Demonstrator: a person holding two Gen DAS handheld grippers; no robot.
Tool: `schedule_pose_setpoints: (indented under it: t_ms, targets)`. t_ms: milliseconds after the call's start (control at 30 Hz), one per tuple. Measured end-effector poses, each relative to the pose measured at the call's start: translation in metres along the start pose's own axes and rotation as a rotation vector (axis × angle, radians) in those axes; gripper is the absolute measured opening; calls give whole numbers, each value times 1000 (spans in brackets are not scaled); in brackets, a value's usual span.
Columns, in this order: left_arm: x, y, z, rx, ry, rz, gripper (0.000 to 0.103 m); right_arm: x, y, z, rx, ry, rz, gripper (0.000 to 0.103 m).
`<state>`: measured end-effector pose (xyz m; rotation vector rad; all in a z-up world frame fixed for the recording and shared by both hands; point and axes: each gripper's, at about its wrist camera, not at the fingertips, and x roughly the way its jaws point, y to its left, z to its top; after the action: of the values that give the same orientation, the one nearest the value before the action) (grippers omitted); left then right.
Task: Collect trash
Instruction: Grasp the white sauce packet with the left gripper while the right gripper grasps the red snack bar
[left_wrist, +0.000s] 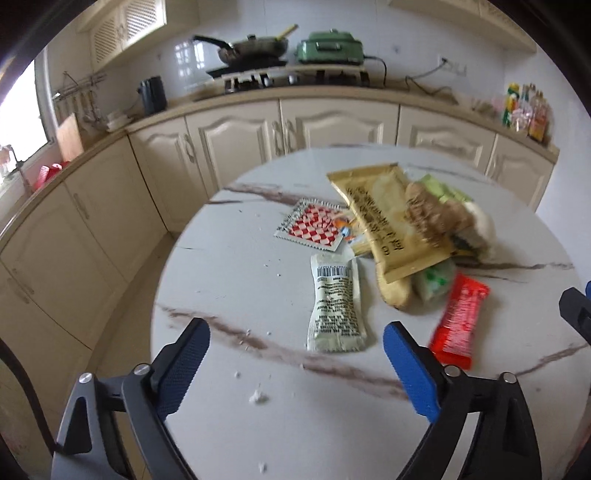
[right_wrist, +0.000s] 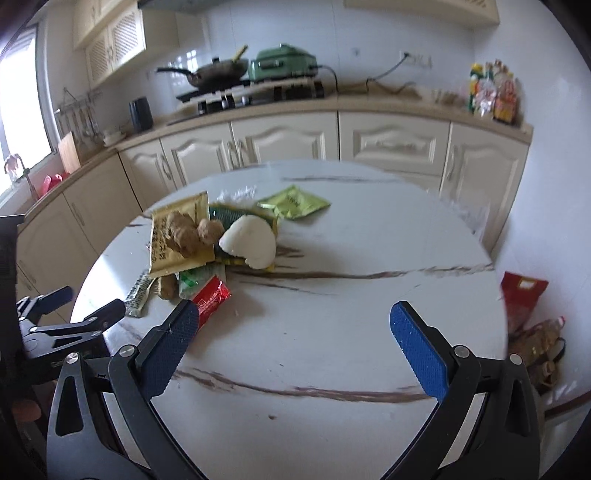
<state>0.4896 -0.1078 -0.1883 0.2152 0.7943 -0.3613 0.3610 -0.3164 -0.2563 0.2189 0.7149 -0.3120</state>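
Observation:
A heap of trash lies on the round marble table (left_wrist: 229, 424). It holds a pale green sachet (left_wrist: 336, 306), a red wrapper (left_wrist: 460, 319), a gold packet (left_wrist: 384, 221), a red-white checkered packet (left_wrist: 314, 225), a ginger root (left_wrist: 432, 214) and a white bun (left_wrist: 480, 225). My left gripper (left_wrist: 299, 343) is open and empty, just short of the sachet. My right gripper (right_wrist: 295, 325) is open and empty over bare table. In the right wrist view the red wrapper (right_wrist: 210, 297) lies by its left finger, with the gold packet (right_wrist: 177, 236), ginger (right_wrist: 184, 230), bun (right_wrist: 251, 242) and a green packet (right_wrist: 295, 201) beyond.
White crumbs (left_wrist: 258, 397) lie on the table near the left gripper. Cream kitchen cabinets (left_wrist: 236, 140) run behind the table with a stove, a pan (left_wrist: 255, 48) and a green appliance (left_wrist: 332, 46). A red bag (right_wrist: 522, 299) stands on the floor to the right of the table.

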Motion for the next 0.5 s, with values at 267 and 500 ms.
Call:
schedule_pose_setpoints:
  t_ms: [267, 500]
  targets:
    - [48, 4, 26, 0, 53, -69, 78, 29, 24, 1, -10, 49, 8, 103]
    - [48, 20, 23, 21, 29, -141, 25, 38, 47, -3, -27, 83, 18, 103]
